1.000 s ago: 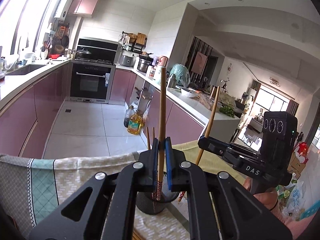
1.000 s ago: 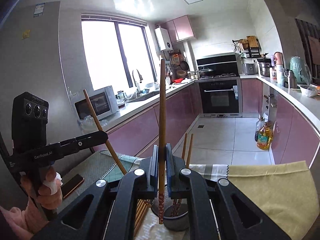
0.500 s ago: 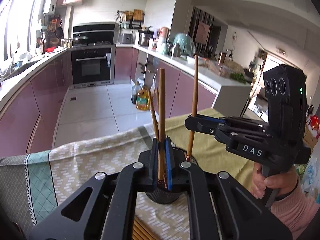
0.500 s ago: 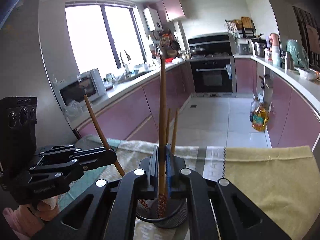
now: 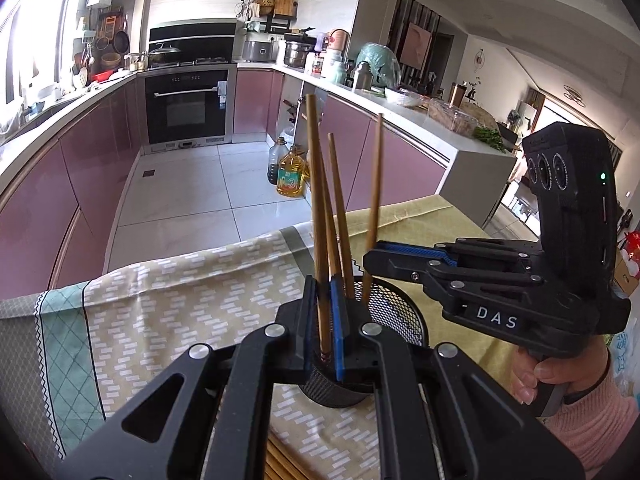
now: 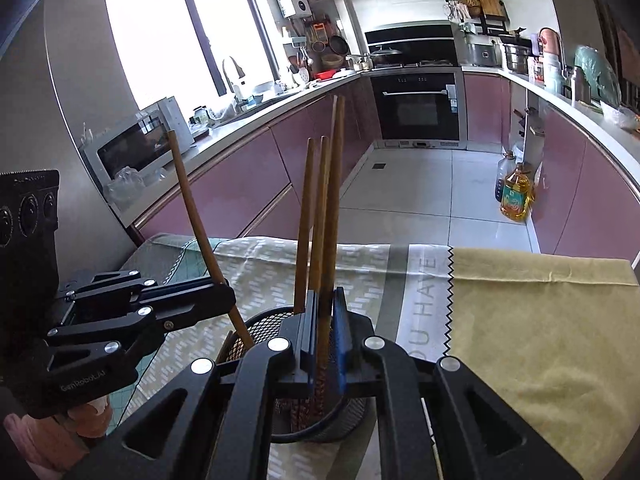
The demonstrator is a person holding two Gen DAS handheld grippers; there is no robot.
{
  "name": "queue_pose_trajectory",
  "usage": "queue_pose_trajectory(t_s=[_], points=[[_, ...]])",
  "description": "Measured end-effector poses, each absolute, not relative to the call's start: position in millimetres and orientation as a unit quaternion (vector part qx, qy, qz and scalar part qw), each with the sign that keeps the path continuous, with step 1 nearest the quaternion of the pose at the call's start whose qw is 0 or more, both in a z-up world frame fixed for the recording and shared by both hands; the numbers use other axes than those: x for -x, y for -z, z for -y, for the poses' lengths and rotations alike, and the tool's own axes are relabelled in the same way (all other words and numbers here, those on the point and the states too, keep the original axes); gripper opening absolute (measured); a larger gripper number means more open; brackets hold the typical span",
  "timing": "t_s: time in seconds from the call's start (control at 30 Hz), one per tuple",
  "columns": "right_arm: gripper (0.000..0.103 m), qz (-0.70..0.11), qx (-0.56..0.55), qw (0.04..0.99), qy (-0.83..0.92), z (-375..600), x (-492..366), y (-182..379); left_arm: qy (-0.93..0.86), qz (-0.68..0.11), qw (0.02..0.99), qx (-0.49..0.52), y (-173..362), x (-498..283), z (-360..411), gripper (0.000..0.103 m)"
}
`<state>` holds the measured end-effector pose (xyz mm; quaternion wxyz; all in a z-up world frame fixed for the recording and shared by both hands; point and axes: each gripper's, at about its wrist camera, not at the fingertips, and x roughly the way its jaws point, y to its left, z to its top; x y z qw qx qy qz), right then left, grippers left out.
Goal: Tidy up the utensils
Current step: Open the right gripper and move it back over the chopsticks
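A black mesh cup (image 5: 400, 320) (image 6: 256, 332) stands on the cloth-covered table with two wooden chopsticks (image 5: 338, 208) (image 6: 304, 220) upright in it. My left gripper (image 5: 322, 292) (image 6: 228, 296) hangs over the cup's rim, shut on a chopstick (image 5: 318, 200) (image 6: 192, 208) whose lower end reaches into the cup. My right gripper (image 6: 324, 300) (image 5: 370, 258) is above the cup from the other side. Its jaws are starting to open while its chopstick (image 6: 334, 200) (image 5: 374, 200) stays between the pads, patterned end down inside the cup.
Several loose chopsticks (image 5: 280, 464) lie on the patterned tablecloth (image 5: 180, 300) near the front edge. A yellow cloth (image 6: 540, 320) covers the table's right part. Hands in pink sleeves (image 5: 580, 412) hold both grippers. Beyond the table are tiled floor and oil bottles (image 5: 290, 176).
Both grippers sank and tipped downward toward the mesh cup. The two held chopsticks went from above the cup to having their lower ends inside it.
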<state>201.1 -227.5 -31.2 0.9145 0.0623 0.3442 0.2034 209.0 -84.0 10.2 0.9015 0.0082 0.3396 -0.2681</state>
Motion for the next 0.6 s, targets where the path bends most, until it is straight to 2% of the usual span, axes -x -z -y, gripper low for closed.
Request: queue_pose_trajectory(t_s=[0.07,0.17,0.37,0.6], points=[[0.009,-0.341,-0.065,0.916,-0.199,229.0,-203.2,30.0,0.263,-0.343,0.902,-0.006,-9.4,-210.4,83.9,0.008],[0.015,-0.337,-0.071,0.917,-0.199,230.3,-203.2,28.8,0.260,-0.347,0.901,0.003,-6.3,-212.5,81.0,0.008],[0.021,-0.330,-0.072,0.920,-0.199,231.7,-197.7,26.5,0.254,-0.336,0.907,0.012,-6.5,-202.0,72.1,0.016],[0.032,-0.293,-0.066,0.927,-0.225,227.6,-159.5,11.3,0.239,-0.299,0.924,0.010,-11.2,-166.8,46.9,0.036]])
